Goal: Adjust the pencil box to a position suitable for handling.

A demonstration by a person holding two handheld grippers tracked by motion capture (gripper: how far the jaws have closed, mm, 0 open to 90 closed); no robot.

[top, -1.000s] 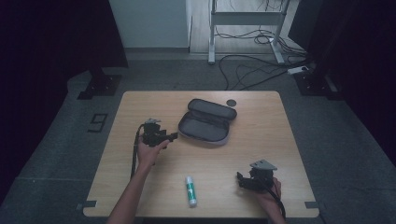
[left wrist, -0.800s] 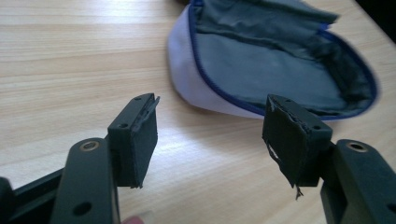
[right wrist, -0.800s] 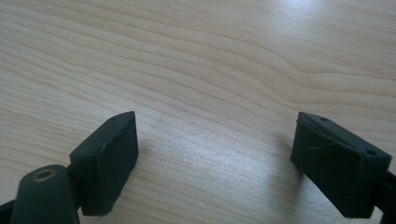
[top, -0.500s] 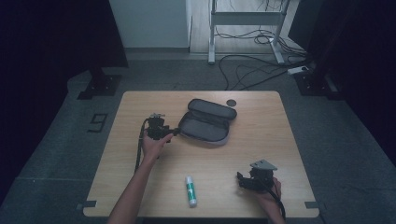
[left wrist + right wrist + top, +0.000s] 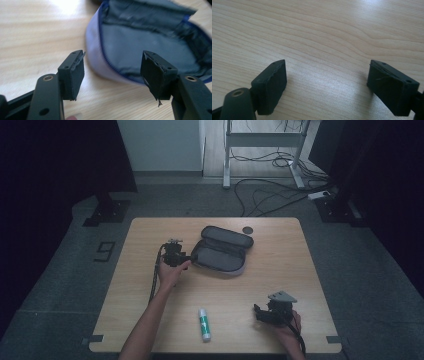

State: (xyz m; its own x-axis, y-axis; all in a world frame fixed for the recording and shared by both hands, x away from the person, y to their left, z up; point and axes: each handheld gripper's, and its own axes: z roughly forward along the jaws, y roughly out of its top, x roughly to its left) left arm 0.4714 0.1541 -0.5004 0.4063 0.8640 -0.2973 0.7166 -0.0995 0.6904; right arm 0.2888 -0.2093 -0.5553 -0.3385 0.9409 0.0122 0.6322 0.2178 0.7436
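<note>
The open grey zip pouch point(image 5: 221, 252) lies near the table's centre, toward the far edge, long axis running from near-left to far-right, lid folded back toward the far side. The left gripper point(image 5: 186, 256), jaws apart and empty, points at its near-left end. The right gripper point(image 5: 325, 85) rests near the front right, jaws apart over bare wood. A glue stick point(image 5: 203, 324) lies near the front edge; a dark disc point(image 5: 247, 229) sits behind the pouch. The table point(image 5: 310, 270) is light wood, the floor grey with cables.

My left gripper point(image 5: 112, 72) is matte black, with brass-ringed holes on its arms and small screw holes on blocky pads whose rubber facing is frayed. My right gripper point(image 5: 327, 87) matches it and carries a grey three-cornered plate. Black cables trail from both; my forearms are bare.
</note>
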